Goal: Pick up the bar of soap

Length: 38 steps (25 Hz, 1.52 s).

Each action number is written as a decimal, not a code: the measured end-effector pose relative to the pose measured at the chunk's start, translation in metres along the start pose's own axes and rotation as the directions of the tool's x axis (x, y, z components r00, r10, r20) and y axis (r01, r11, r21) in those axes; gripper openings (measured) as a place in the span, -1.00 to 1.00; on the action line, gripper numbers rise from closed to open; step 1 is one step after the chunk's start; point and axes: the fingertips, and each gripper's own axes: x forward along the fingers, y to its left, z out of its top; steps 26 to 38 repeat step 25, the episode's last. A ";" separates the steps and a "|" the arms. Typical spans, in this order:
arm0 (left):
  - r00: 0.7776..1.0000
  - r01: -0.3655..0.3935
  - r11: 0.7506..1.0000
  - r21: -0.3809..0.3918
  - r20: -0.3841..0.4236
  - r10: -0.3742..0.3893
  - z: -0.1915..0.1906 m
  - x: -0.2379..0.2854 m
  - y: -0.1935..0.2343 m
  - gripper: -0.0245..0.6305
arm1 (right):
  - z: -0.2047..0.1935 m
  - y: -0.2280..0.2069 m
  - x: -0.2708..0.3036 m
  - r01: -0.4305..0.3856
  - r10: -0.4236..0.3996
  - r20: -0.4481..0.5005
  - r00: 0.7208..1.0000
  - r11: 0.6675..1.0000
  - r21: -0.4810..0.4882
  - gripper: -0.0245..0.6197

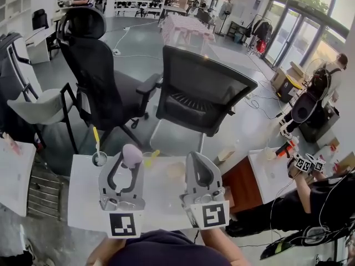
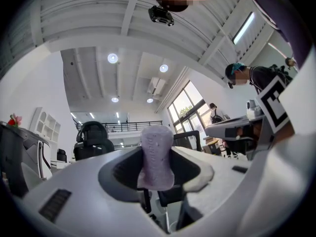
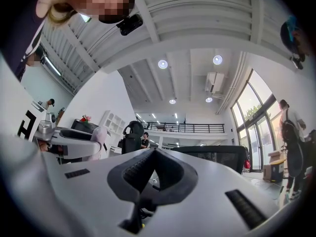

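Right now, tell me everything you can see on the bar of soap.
The bar of soap is pale lilac-pink and matte, with rounded ends and a faintly pitted face. It stands upright, clamped at its sides between the jaws of the left claw, with its top end poking above them. It looks held clear of the white table, and nothing else touches it. Its lower end is hidden.
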 end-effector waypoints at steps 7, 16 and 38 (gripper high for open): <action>1.000 0.006 0.999 -0.035 0.004 -0.006 -0.003 0.001 -0.001 -0.39 | -0.001 0.005 0.000 0.007 -0.007 -0.007 1.000 0.999 -0.043 -0.88; 1.000 0.019 0.999 -0.044 0.001 -0.019 -0.004 0.000 -0.004 -0.39 | -0.004 0.000 -0.003 0.023 -0.023 -0.028 0.999 1.000 -0.015 -0.88; 1.000 0.018 0.998 -0.066 -0.009 -0.018 -0.014 0.006 -0.004 -0.39 | -0.010 0.000 0.005 0.014 -0.015 -0.034 0.999 0.999 -0.034 -0.88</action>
